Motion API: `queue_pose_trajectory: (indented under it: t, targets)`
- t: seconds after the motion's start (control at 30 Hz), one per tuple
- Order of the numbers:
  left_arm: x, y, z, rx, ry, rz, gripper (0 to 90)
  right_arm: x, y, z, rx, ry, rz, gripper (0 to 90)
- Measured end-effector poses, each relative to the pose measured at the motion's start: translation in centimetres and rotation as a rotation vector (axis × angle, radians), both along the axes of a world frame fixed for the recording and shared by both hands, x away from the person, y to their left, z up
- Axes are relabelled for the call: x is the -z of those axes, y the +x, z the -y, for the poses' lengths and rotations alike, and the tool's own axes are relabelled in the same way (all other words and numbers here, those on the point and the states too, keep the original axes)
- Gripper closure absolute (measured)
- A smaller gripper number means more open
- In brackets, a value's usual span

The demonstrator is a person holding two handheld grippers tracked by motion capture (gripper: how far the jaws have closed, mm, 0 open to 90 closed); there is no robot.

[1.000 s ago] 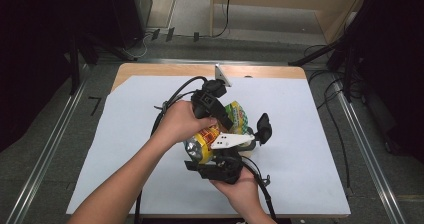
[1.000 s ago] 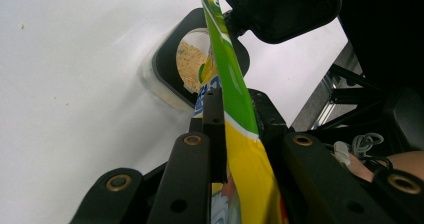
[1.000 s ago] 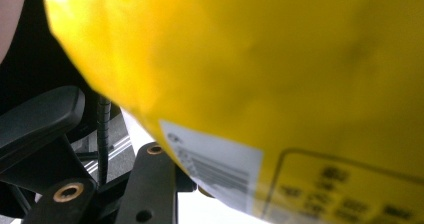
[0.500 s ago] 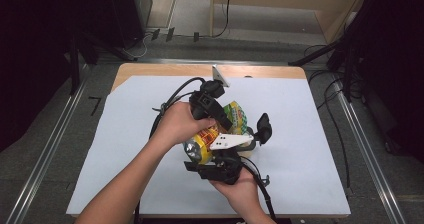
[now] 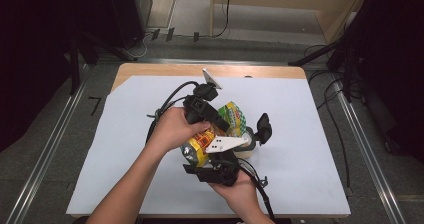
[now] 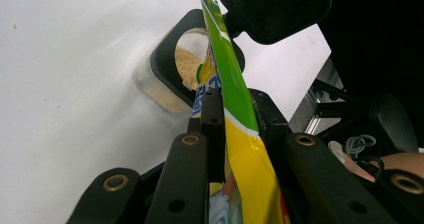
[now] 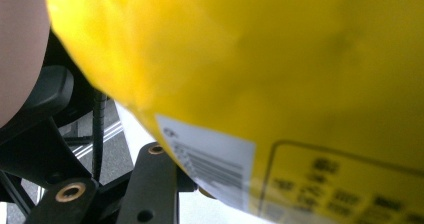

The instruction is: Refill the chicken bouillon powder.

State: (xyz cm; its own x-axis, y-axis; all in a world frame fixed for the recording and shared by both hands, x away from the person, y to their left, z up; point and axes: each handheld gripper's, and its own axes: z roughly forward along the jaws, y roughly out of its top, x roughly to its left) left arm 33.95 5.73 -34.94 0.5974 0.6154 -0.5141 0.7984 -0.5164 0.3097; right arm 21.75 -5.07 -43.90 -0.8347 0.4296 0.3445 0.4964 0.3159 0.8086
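A yellow and green snack bag (image 5: 231, 115) hangs tilted over a small clear container (image 5: 248, 143) near the middle of the white sheet. My left gripper (image 5: 222, 124) comes in from the left and is shut on the bag. In the left gripper view its jaws (image 6: 235, 96) pinch the bag (image 6: 240, 149) edge-on above the container (image 6: 165, 89), which holds tan crumbs; its black flip lid (image 6: 275, 9) stands up. My right gripper (image 5: 235, 151) reaches from the front edge toward the container, its tips hidden under its white plate. In the right gripper view the bag (image 7: 260, 74) blocks all but one finger (image 7: 150, 184).
A white sheet (image 5: 310, 149) covers the wooden table (image 5: 150, 70). The container's black lid (image 5: 262, 128) sticks out to the right. Black cables (image 5: 167, 101) loop behind the left hand. Metal rails and dark floor surround the table.
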Motion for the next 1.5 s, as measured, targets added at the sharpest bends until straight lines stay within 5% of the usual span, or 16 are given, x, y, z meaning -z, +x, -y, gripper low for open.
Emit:
queue_pose_trajectory:
  t: [0.23,0.37,0.8,1.5]
  targets:
    - [-0.3,-0.4,0.3,-0.002,0.012,0.030,79.5,0.1,0.0,0.1,0.004,0.010,-0.003,64.9]
    - [-0.8,-0.6,0.8,0.013,0.056,0.055,80.3,0.1,-0.1,0.1,0.008,0.021,-0.003,64.9]
    - [-1.4,0.5,2.6,0.055,0.142,0.009,81.3,-0.4,0.1,0.6,0.034,0.070,-0.021,63.9]
    - [-1.6,0.3,2.8,0.040,0.159,0.018,81.1,-0.6,0.0,0.4,0.045,0.059,0.006,62.2]
